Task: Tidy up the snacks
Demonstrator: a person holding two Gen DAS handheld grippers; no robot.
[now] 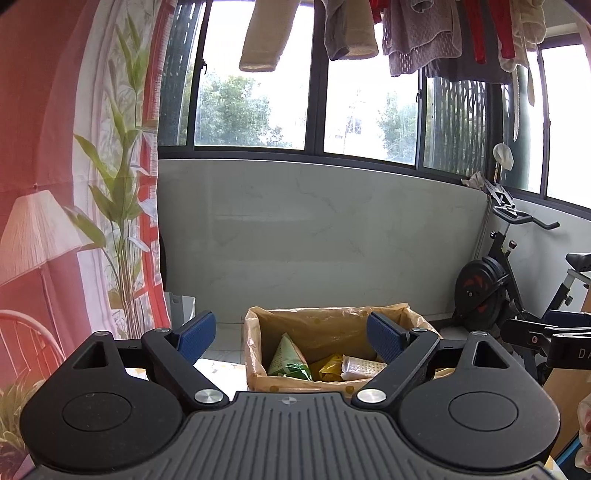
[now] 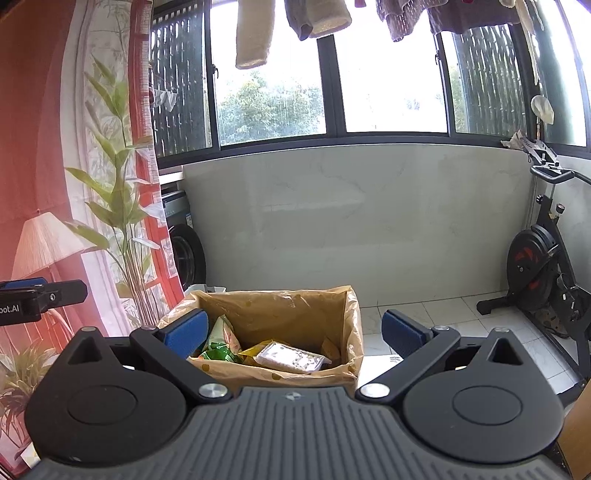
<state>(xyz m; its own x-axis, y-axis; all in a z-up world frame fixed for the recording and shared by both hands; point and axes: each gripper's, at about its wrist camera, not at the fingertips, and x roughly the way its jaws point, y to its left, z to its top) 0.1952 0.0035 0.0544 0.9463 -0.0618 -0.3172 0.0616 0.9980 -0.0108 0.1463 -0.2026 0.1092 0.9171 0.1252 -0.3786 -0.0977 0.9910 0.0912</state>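
Observation:
A box lined with a tan plastic bag [image 1: 258, 332] stands ahead of both grippers; it also shows in the right wrist view [image 2: 354, 321]. Inside lie a green and white snack packet [image 1: 286, 356], a yellow packet [image 1: 328, 365] and a clear packet of white pieces [image 1: 362, 367]. The same green packet [image 2: 221, 343], yellow packet [image 2: 255, 352] and clear packet [image 2: 291, 360] show in the right wrist view. My left gripper [image 1: 291, 338] is open and empty, just short of the box. My right gripper [image 2: 293, 330] is open and empty, also before the box.
A white marble wall [image 1: 314, 236] and windows stand behind the box. An exercise bike [image 1: 498, 280] is at the right. A red printed curtain [image 1: 55, 184] hangs at the left. A white bin [image 1: 181, 306] sits left of the box. Laundry [image 1: 406, 33] hangs overhead.

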